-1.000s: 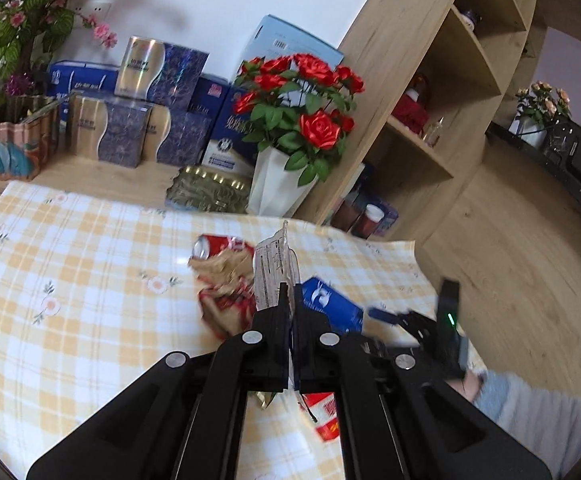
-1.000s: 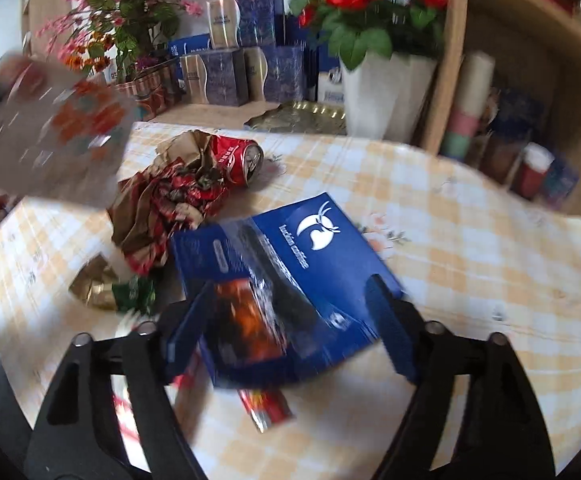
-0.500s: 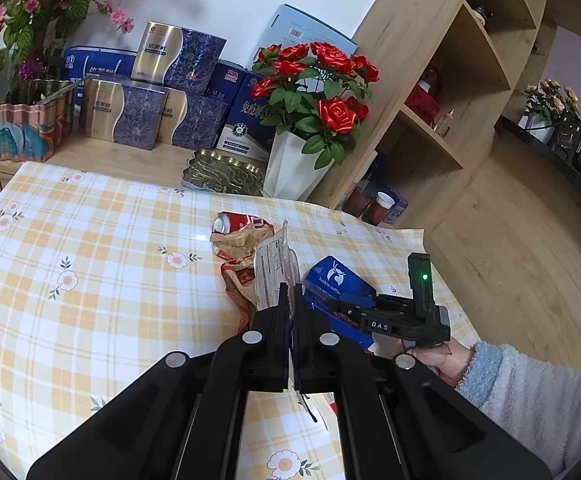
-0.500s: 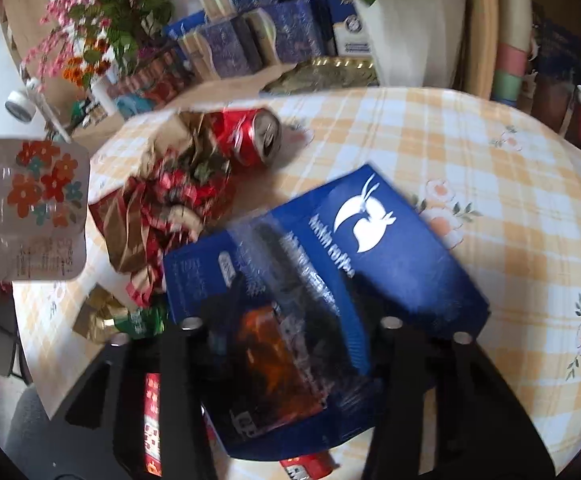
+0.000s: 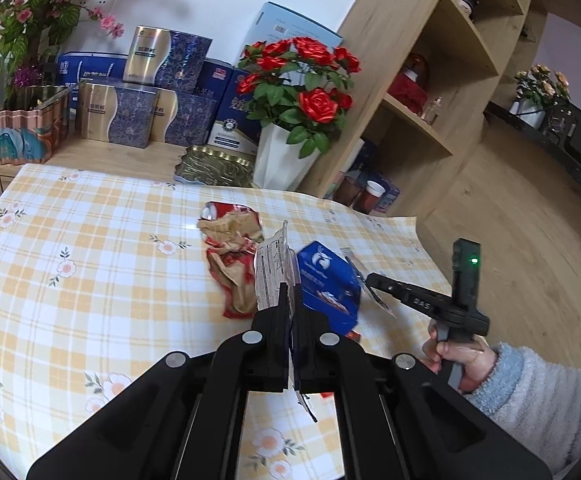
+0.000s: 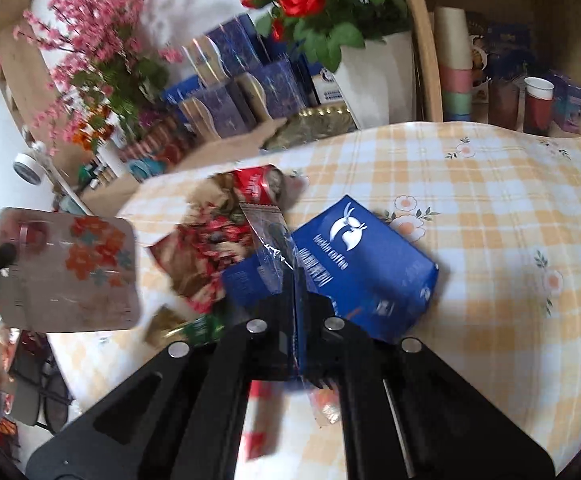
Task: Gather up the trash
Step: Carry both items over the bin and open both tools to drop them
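Left gripper [image 5: 289,296] is pressed together on a flat clear packet [image 5: 271,276] with a flower print, held upright above the checked table [image 5: 90,256]. Right gripper [image 6: 295,296] — jaws just closed — pinches a thin clear wrapper [image 6: 268,240] standing over the blue box [image 6: 366,264]. Rest of the trash — crumpled red-brown wrapper [image 5: 234,268], red can [image 5: 214,212] — lies at the packet's 10 o'clock in the left view.

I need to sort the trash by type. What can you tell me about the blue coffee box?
The blue coffee box is a glossy cardboard carton with a white deer-head logo and white lettering. It lies flat on the checked tablecloth, beside the crumpled red wrapper. A clear film wrapper lies over its near corner, pinched in the right gripper.
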Motion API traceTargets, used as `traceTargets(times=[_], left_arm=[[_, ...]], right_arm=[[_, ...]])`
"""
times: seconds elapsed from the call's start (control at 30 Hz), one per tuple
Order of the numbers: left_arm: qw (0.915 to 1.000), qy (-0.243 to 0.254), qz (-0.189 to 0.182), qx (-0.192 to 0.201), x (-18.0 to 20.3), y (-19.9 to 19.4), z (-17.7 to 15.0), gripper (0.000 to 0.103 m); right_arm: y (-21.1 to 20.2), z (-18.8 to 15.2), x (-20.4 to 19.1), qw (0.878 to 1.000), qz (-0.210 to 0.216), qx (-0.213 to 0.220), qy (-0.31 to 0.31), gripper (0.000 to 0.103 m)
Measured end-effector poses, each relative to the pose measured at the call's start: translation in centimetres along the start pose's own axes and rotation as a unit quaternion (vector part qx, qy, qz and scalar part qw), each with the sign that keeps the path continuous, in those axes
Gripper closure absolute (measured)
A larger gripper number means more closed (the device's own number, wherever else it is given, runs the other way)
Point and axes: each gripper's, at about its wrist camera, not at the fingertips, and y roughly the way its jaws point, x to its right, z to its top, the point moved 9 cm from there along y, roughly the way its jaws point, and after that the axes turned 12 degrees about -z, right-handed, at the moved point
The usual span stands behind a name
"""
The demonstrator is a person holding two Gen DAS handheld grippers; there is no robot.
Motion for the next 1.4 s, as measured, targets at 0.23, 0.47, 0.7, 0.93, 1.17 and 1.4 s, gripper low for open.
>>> traceTargets(times=[0.23,0.47,0.7,0.93,1.17,1.4], left_arm=[[0.9998,0.011,-0.012,-0.011,3.2,-1.7,-2.7,0.102],[0.9994,0.019,-0.017,-0.022,6.2,-5.1,-6.8,0.102],[0.9987,0.013,-0.023,-0.043,7.9,-7.9,-11.6,0.102],[0.9985,0.003,-0.020,-0.051,8.1,-9.2,-15.0,0.102],[0.9979,-0.011,-0.016,-0.062,7.5,-9.5,-17.3,0.102],[0.9974,-0.007,-0.013,-0.071,7.4,-9.3,-18.1,0.102]], right_arm=[[-7.1,-4.6,-1.8,0.999,0.032,0.009,0.007,0.098],[-12.2,-12.1,-3.3,0.999,0.043,-0.012,0.013,0.098],[-12.6,-21.5,-5.9,0.994,0.053,-0.097,-0.006,0.098],[-10.1,-28.6,-7.3,0.983,0.031,-0.181,-0.026,0.098],[-7.8,-30.4,-7.1,0.977,0.003,-0.212,-0.008,0.098],[-7.1,-30.1,-6.7,0.974,-0.013,-0.224,0.006,0.090]])
